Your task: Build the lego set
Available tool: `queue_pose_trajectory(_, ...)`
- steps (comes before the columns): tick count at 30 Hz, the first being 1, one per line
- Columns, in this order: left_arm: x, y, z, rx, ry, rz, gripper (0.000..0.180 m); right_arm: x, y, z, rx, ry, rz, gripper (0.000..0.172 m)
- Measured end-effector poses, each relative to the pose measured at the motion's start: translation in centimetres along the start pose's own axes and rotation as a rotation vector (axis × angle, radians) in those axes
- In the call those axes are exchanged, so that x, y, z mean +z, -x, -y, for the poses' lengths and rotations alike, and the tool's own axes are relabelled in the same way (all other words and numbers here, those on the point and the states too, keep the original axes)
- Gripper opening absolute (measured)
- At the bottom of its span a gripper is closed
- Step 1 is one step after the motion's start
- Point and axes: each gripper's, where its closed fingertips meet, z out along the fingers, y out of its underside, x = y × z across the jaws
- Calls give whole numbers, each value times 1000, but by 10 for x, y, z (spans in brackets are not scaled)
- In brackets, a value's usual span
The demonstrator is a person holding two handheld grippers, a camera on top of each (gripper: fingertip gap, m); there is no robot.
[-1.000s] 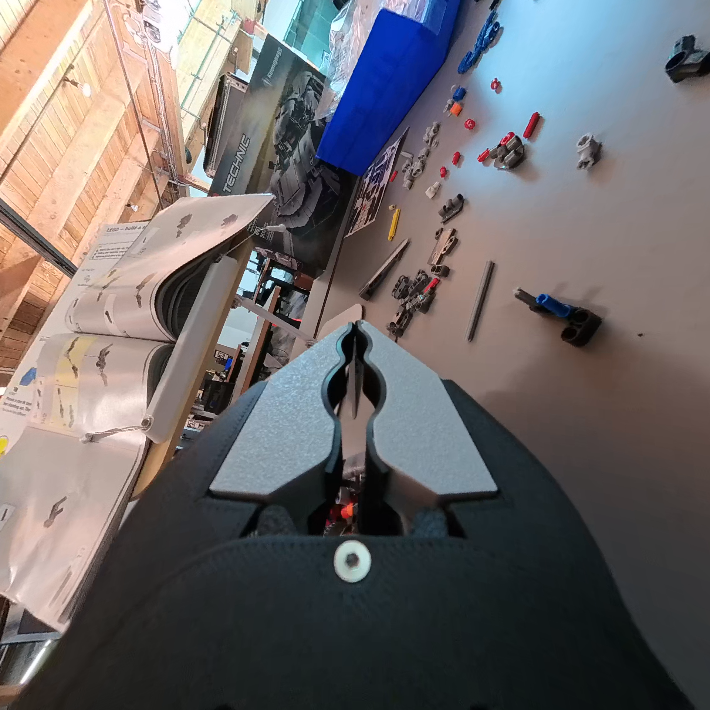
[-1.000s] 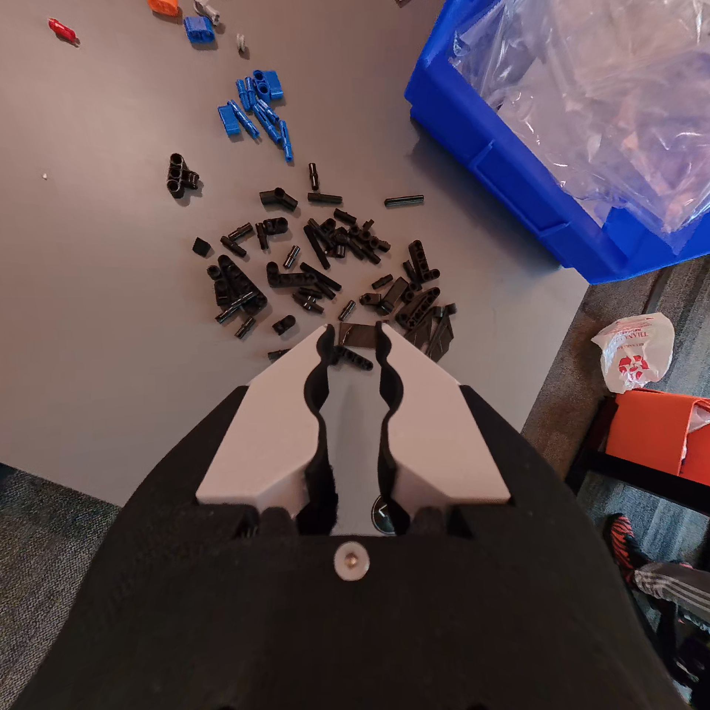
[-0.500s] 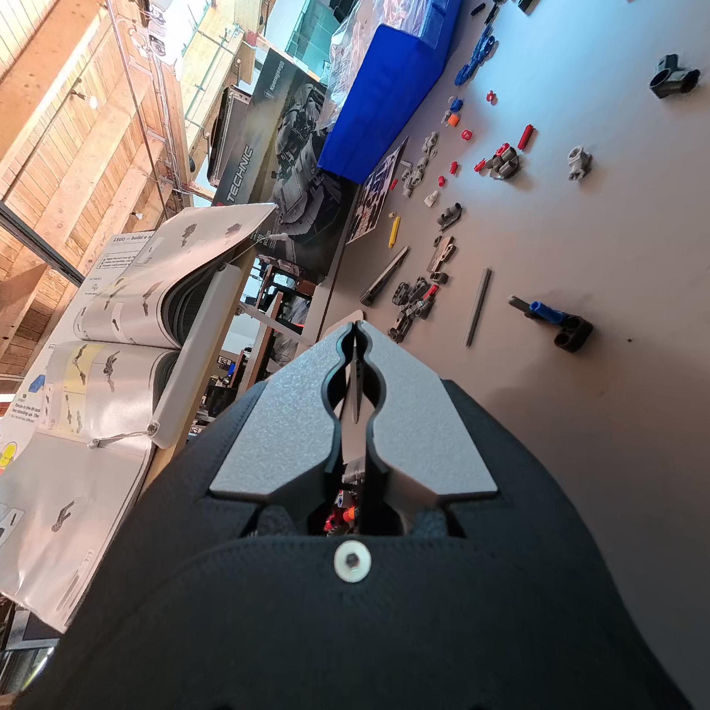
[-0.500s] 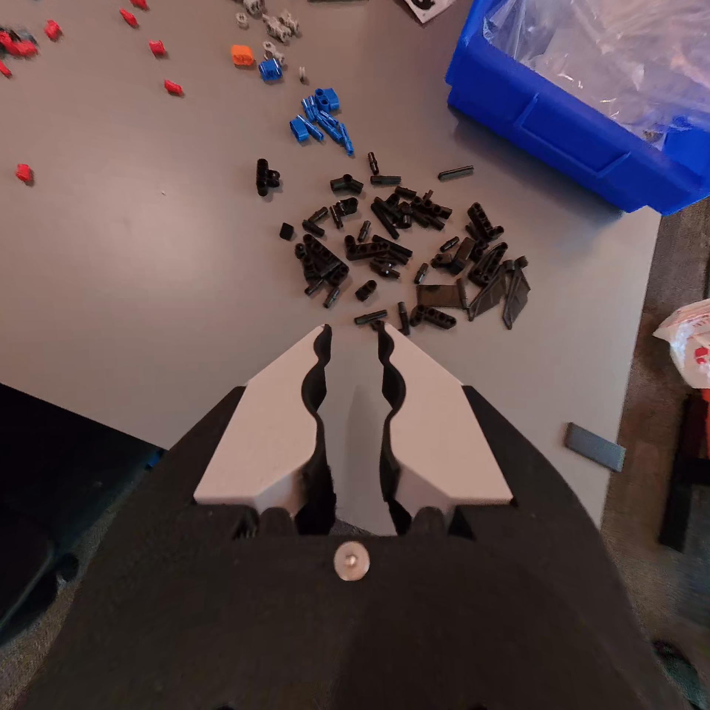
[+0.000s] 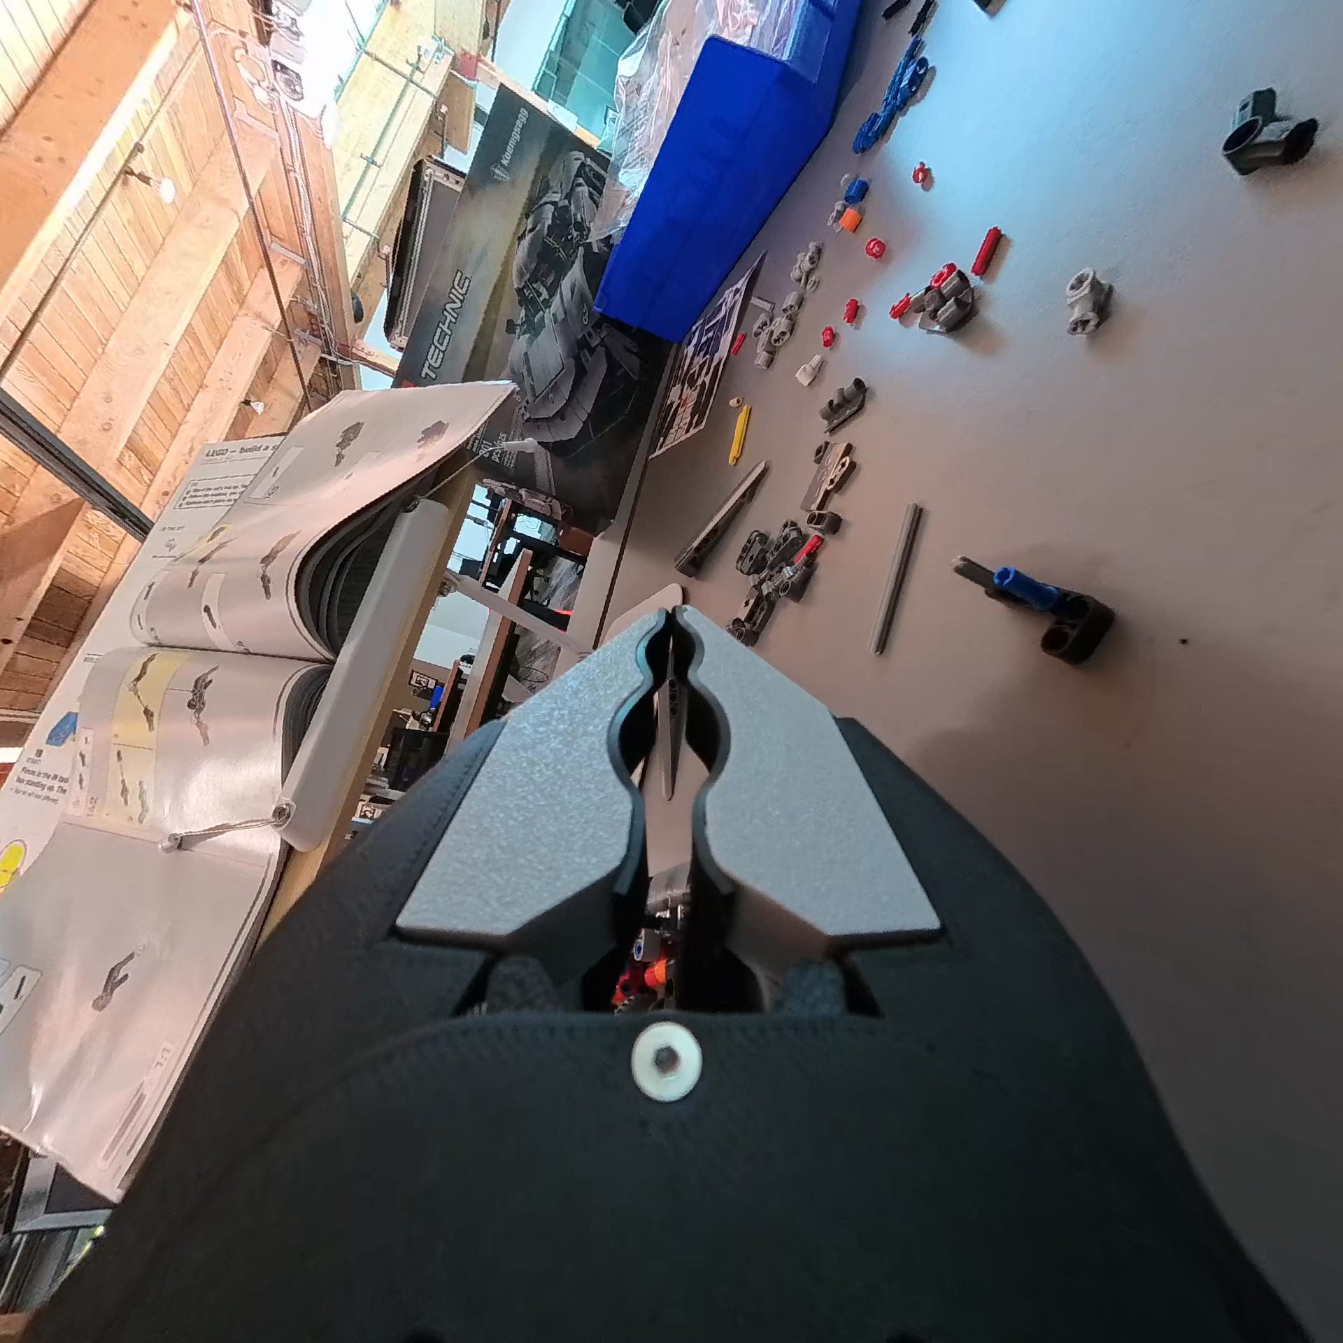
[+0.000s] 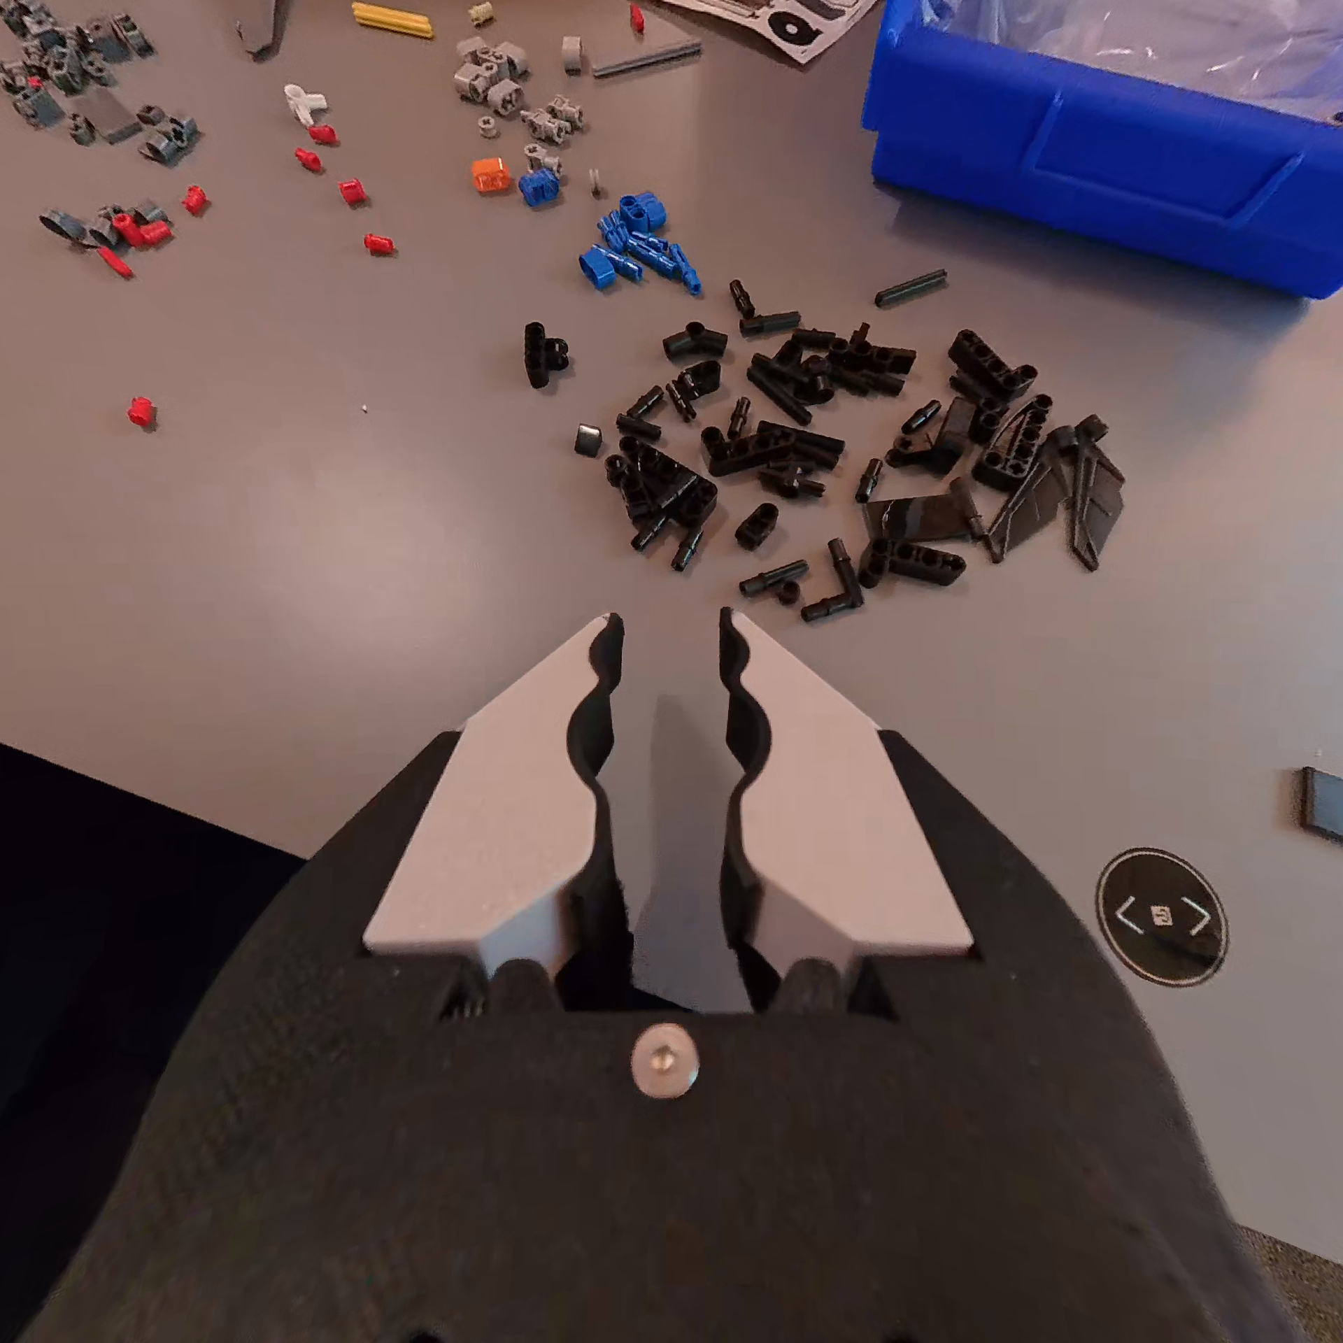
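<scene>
Left tongs (image 5: pixel 672 618) are clamped shut on a thin grey piece (image 5: pixel 670 716) seen edge-on between the pads, with some red and orange bits (image 5: pixel 643 970) showing lower down between the fingers. They're up off the surface (image 5: pixel 1090 799), pointing past a grey cluster (image 5: pixel 774 574) and a long grey axle (image 5: pixel 895 578). Right tongs (image 6: pixel 668 618) are open with nothing between them, just short of the black pile (image 6: pixel 836 450). The closest bit is a black elbow piece (image 6: pixel 839 589) a little right of the tips, and the blue bin (image 6: pixel 1104 160) is well beyond.
</scene>
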Motion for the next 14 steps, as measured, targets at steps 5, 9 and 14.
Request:
queue_pose_trajectory(5, 1, -1, -1, -1, 4, -4, 0, 7, 7, -1, -9, 3, 17, 25)
queue_pose_trajectory(9, 1, -1, -1, 0, 5, -4, 0, 11, 10, 2, -7, -11, 28, 25)
queue_pose_trajectory(14, 0, 0, -1, 1, 6, 0, 0, 17, 14, 2, -7, -6, 43, 26)
